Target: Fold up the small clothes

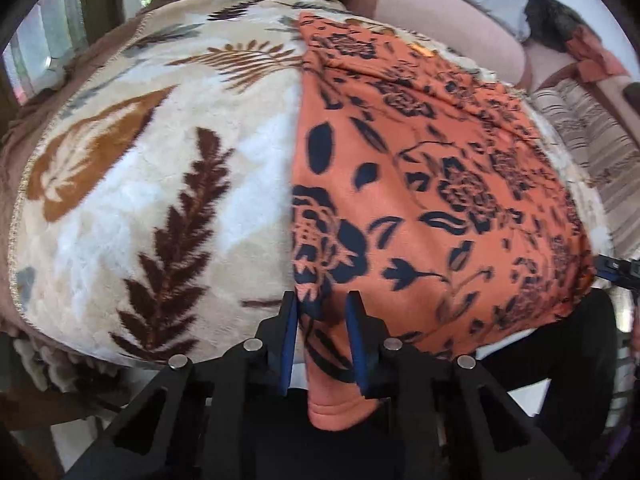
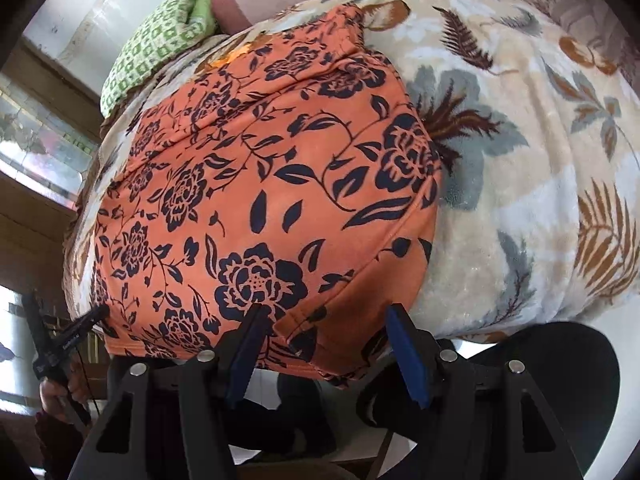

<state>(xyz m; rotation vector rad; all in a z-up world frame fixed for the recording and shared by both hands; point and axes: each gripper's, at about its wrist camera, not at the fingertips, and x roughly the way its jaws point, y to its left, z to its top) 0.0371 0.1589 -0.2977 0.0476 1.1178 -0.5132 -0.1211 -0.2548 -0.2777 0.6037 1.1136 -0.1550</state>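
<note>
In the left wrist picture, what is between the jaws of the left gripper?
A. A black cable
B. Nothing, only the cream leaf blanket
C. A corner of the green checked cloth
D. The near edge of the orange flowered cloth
D: the near edge of the orange flowered cloth bunches up and hangs between the two blue pads of the left gripper, while the cream leaf blanket lies to the side of it.

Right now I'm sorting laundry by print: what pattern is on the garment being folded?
Orange garment with a dark navy rose-and-leaf print, clearest in the right wrist view.
</note>
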